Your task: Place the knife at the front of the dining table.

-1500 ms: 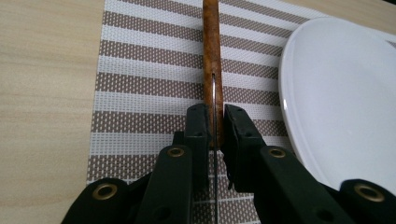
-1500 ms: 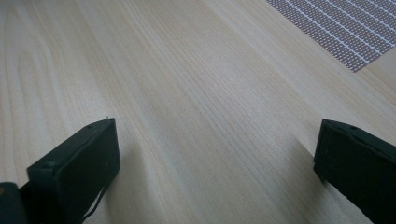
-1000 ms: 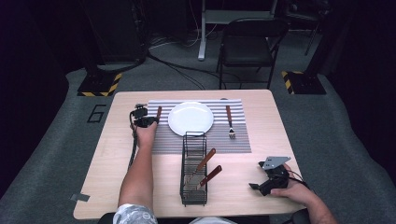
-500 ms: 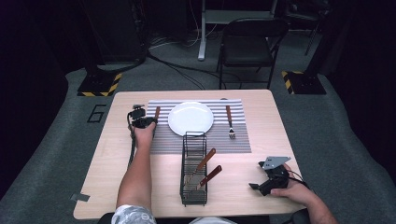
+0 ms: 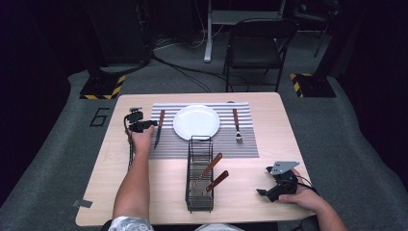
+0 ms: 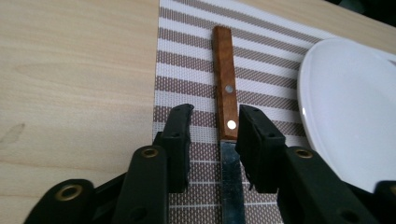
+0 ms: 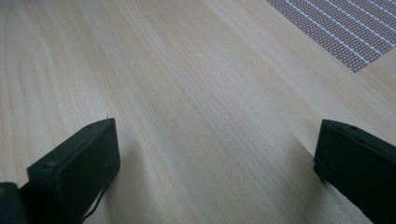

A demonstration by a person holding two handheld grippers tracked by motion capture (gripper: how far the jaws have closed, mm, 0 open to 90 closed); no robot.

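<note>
Your left gripper (image 6: 212, 123) is open a little around the knife (image 6: 225, 100), which lies flat beside the plate (image 6: 348, 107). Your right gripper (image 7: 215, 140) rests wide open.

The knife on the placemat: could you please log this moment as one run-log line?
left gripper: open, jaws astride knife handle | knife: flat on placemat, left of plate | right gripper: open, over bare table

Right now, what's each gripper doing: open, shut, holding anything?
Left gripper: open, jaws either side of the knife on the placemat, not clamped.
Right gripper: open wide, empty, over the table.
</note>
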